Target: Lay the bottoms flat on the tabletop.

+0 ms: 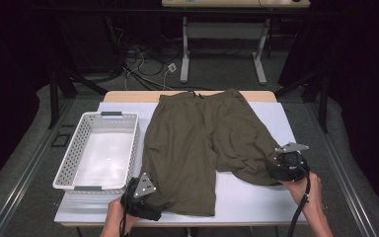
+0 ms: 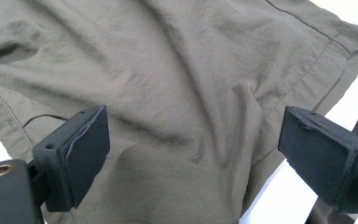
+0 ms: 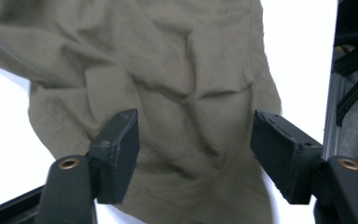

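A pair of olive-green shorts [image 1: 202,143] lies spread on the white table top [image 1: 246,195], waistband at the far side. My left gripper [image 1: 145,197] hovers at the near hem of the left leg; in the left gripper view it [image 2: 193,154] stands open above the wrinkled fabric [image 2: 168,84]. My right gripper [image 1: 286,165] sits over the crumpled hem of the right leg. Its jaws [image 3: 196,154] stand apart over the bunched cloth [image 3: 168,84], and no pad presses on it.
A white perforated basket [image 1: 69,163] stands at the left of the table, next to the shorts. The table's right edge and a metal rail [image 3: 349,93] lie close to my right gripper. Cables and a desk frame [image 1: 222,34] are on the floor beyond.
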Action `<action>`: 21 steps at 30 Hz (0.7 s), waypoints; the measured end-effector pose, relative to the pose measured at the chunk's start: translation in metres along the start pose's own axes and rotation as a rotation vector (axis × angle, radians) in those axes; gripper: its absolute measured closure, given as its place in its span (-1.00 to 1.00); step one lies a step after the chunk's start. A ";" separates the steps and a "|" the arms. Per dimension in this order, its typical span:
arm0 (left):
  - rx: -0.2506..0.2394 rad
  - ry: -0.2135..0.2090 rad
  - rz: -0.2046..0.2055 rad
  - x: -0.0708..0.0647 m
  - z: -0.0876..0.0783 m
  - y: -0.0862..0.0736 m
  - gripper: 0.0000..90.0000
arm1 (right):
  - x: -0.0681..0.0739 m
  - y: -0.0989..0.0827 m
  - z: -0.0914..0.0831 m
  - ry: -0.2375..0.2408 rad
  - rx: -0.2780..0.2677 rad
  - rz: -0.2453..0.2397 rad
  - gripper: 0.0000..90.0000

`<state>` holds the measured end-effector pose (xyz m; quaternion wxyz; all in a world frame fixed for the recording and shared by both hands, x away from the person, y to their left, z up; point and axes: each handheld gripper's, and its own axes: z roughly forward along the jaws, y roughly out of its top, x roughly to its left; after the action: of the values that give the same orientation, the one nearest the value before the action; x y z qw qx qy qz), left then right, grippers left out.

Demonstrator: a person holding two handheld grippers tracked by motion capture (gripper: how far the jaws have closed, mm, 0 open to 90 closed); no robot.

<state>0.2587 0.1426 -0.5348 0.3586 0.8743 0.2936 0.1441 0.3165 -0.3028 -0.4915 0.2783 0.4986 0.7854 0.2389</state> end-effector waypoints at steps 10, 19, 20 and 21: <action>0.001 0.004 0.002 -0.001 0.000 0.000 -0.81 | 0.028 0.005 0.005 0.190 -0.046 -0.090 -0.09; 0.005 -0.003 -0.002 -0.001 0.001 0.000 -0.81 | 0.069 0.003 0.049 0.234 0.065 -0.229 0.34; 0.005 -0.002 -0.003 -0.001 0.001 0.000 -0.81 | 0.070 0.002 0.053 0.253 0.065 -0.215 0.40; 0.007 -0.001 -0.002 -0.001 0.001 0.000 -0.81 | 0.069 0.002 0.054 0.265 0.045 -0.216 0.49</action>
<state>0.2585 0.1416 -0.5355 0.3557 0.8754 0.2947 0.1424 0.3302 -0.2339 -0.5437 0.1851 0.3817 0.8694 0.2535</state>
